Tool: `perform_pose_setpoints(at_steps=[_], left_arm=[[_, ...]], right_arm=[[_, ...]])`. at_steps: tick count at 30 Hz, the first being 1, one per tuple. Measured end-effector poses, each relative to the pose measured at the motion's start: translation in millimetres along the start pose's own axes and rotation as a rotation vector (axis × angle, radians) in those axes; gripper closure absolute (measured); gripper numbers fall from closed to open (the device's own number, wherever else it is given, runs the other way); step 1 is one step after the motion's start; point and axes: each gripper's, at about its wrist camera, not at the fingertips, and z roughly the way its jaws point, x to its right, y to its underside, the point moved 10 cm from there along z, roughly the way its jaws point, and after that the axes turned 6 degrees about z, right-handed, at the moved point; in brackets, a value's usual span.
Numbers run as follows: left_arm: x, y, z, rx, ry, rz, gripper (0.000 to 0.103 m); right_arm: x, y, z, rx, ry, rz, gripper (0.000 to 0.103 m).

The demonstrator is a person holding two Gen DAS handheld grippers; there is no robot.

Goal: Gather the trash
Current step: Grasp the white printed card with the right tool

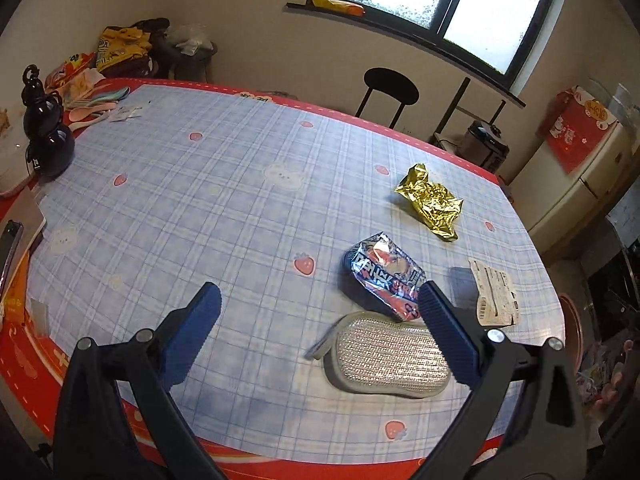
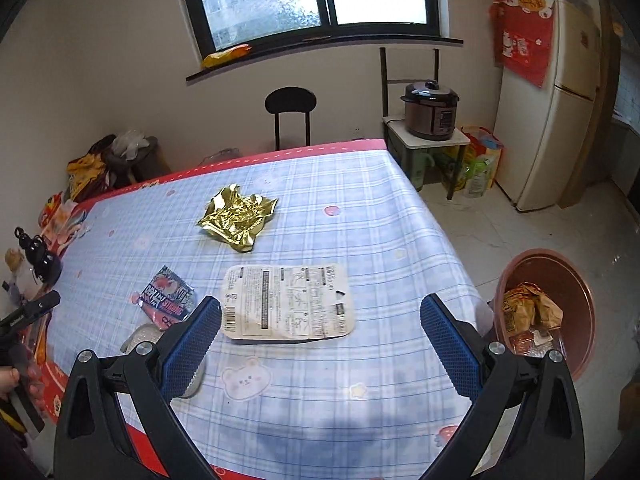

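Note:
Three pieces of trash lie on the blue checked tablecloth [image 1: 200, 208]. A crumpled gold foil wrapper [image 1: 430, 202] [image 2: 238, 216] is farthest. A blue and red snack wrapper [image 1: 382, 274] [image 2: 166, 298] lies just beyond my left gripper's right finger. A flat white printed lid [image 2: 288, 306] [image 1: 494, 294] lies straight ahead of my right gripper [image 2: 320, 320]. My left gripper [image 1: 320, 308] hangs open over the table, holding nothing. The right gripper is open too, with nothing between its fingers. A brown bin [image 2: 546, 312] with several wrappers inside stands on the floor at the table's right.
A grey and silver scrubbing pad [image 1: 390, 360] lies by the left gripper's right finger. A dark gourd-shaped pot [image 1: 46, 136] and pastel spoons [image 1: 94, 106] sit at the table's far left. A black stool [image 2: 290, 114], a pressure cooker [image 2: 432, 110] and a fridge [image 2: 556, 100] stand beyond.

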Motion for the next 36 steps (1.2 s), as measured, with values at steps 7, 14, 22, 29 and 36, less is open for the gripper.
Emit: perform_pose_setpoints(at_steps=[7,14,22,29,36], left_arm=[[-26,-3,16,-0.019,0.035,-0.002,0.006],[-48,-10,36,-0.053,0.074,0.021,0.006],[-57,-15,68,-0.064,0.143,0.052,0.006],[-71,-5,83,-0.095,0.167,-0.002,0.006],[-80,3,89,-0.117,0.176,-0.021,0.006]], right_arm=[[-47,17,26,-0.048,0.029,-0.055,0.005],[-82,26,52,-0.061,0.071,-0.049,0.005],[-93,42,88,-0.074,0.167,-0.063,0.005],[-102,56,146,-0.14,0.254,-0.124,0.008],[-80,69,202,-0.246,0.39,-0.101,0.029]])
